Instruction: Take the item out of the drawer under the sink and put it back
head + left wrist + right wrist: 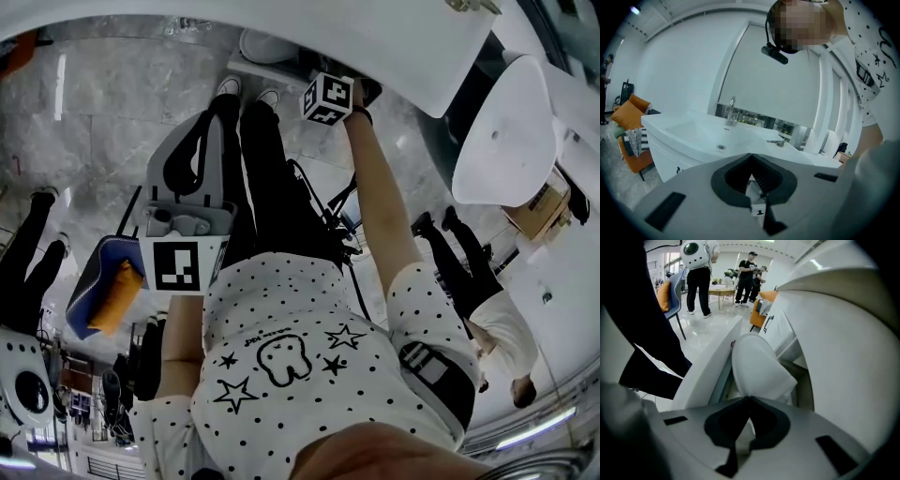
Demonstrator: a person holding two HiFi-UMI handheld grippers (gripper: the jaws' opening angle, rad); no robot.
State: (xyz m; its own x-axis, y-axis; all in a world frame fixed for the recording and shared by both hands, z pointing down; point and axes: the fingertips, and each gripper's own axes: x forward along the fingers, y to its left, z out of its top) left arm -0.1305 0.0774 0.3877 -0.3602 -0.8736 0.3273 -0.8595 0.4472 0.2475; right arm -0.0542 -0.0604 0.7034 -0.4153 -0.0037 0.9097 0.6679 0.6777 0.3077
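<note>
Right gripper view: fingers (723, 423) pinch smooth white item (759, 366).

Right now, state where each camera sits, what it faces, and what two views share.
Head view: on the head, facing steeply down; dotted shirt, legs, arms.
Left gripper view: on left gripper, facing the sink; shirt at right.
Right gripper view: on right gripper, shut on white item, facing drawer.
Shared: sink, head and left gripper views.

Looking like a big show hall: showing a white sink (693, 129) with a tap (732, 108), an orange chair (630, 117) beside the sink, people (749, 273) standing past it.
</note>
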